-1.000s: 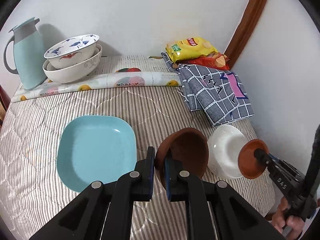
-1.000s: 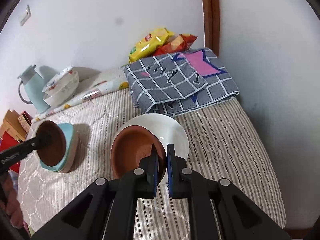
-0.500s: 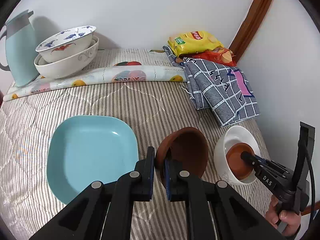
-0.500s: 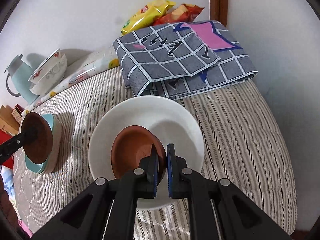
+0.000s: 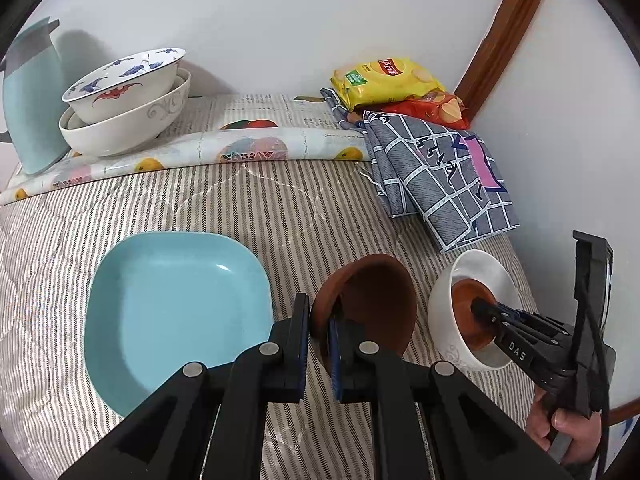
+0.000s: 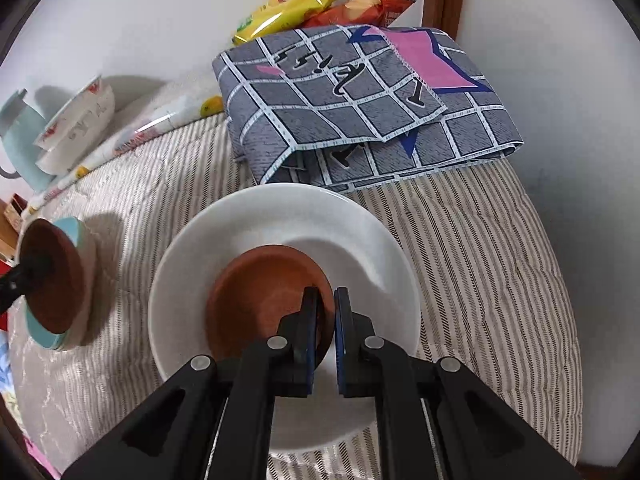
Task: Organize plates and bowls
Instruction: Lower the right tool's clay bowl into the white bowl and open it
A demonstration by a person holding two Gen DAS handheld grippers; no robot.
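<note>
My left gripper (image 5: pixel 318 316) is shut on the rim of a brown bowl (image 5: pixel 372 304), held tilted above the striped cloth just right of a light blue square plate (image 5: pixel 172 308). My right gripper (image 6: pixel 326 300) is shut on the rim of a smaller brown dish (image 6: pixel 260 304), which sits low inside a white bowl (image 6: pixel 280 216). In the left wrist view that white bowl (image 5: pixel 452 304) stands at the right with the right gripper (image 5: pixel 480 306) reaching into it. In the right wrist view the left-held brown bowl (image 6: pixel 52 276) hangs in front of the blue plate (image 6: pixel 74 226).
Two stacked patterned bowls (image 5: pixel 124 92) and a pale blue jug (image 5: pixel 28 100) stand at the back left on a rolled fruit-print sheet (image 5: pixel 224 148). A folded grey checked cloth (image 5: pixel 440 176) and snack bags (image 5: pixel 384 80) lie at the back right by the wall. A hand (image 5: pixel 568 428) grips the right tool.
The right gripper has carried the small brown dish down from beside the white bowl's rim into the bowl. The left gripper with its brown bowl has sunk slightly.
</note>
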